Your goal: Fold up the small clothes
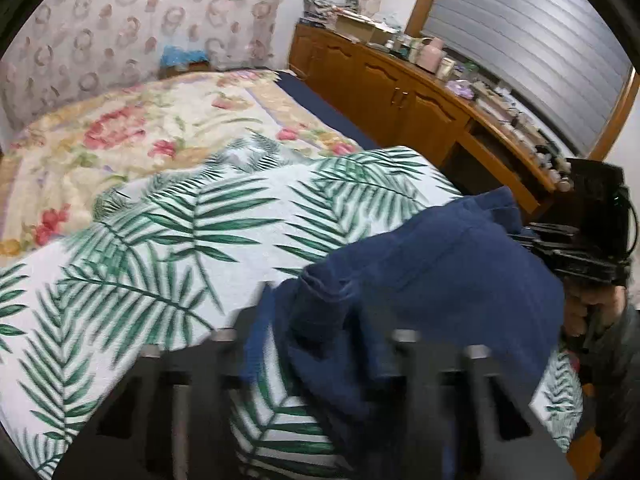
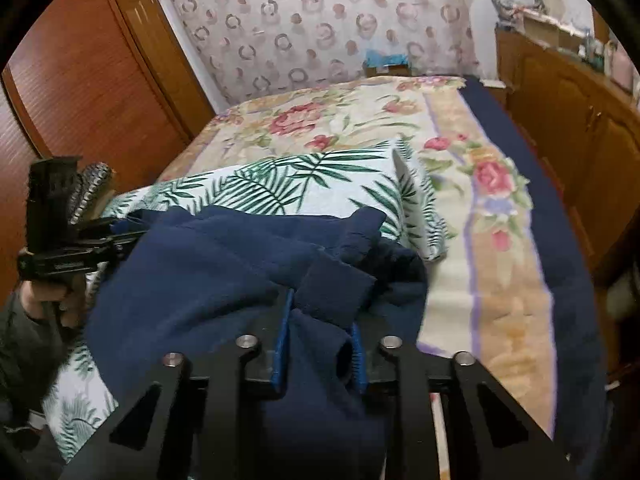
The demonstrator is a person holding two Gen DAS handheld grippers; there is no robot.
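Both claws have a bite of the same navy garment. Seen from its own camera, the right gripper has its jaws drawn nearly together, the blue pads pinching a bunched fold of the dark cloth between them. The left gripper is blurred in its own view, yet its fingers stand close in on another gathered edge of the garment, the fabric heaped over and between them — clamped, as far as the blur allows. From the right camera the left tool shows at the far left, gripped in a hand with a dark sleeve; from the left camera the right tool and its hand sit at the right edge. The garment lies rumpled on a white palm-leaf cover at the near end of the bed, partly lifted where the claws hold it. Beyond it spreads a floral bedspread — roses on cream — edged by a dark blue sheet. A patterned curtain hangs behind, with wooden cabinets carrying clutter along the right and a wooden wardrobe to the left.
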